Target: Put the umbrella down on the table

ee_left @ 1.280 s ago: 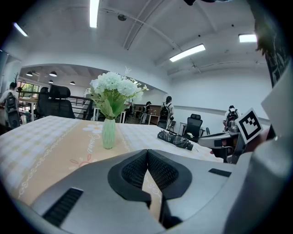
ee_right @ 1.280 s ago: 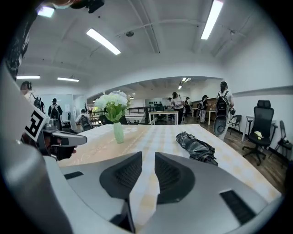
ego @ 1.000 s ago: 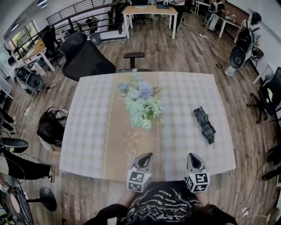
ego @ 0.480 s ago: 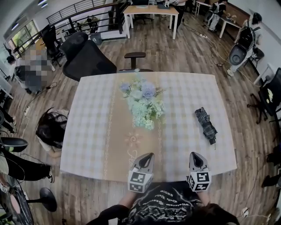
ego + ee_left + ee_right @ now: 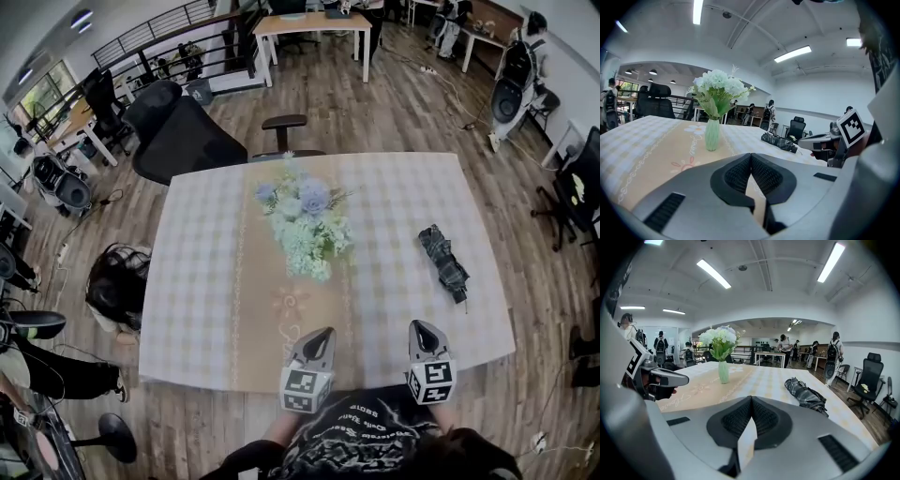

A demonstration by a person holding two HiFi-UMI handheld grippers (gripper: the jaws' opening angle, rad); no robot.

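Umbrella (image 5: 443,263) lay flat on the surface (image 5: 202,272), right of centre in the head view, near the right edge. It sat well apart from both grippers. Compact folding type, collapsed short. Dark plaid fabric, crumpled and loosely bunched, with a dark stub at its lower-right end.

The surface carried a pale checked cloth. A tan runner (image 5: 281,309) with a flower print ran down the middle. A bouquet (image 5: 305,220) stood on the runner at frame centre, with pale blue, white and green blooms. Its vase (image 5: 711,134) was ribbed, pale green and upright.

My left hand-held gripper (image 5: 324,331) had its jaws closed together with nothing between them. My right hand-held gripper (image 5: 418,324) was the same, closed and empty. Both had smooth grey shells and black cross-hatched pads meeting in a narrow V. They sat at bottom centre of the frame, over the near edge of the surface.

A black office chair (image 5: 183,136) stood at upper left on the wood-plank floor (image 5: 394,103).
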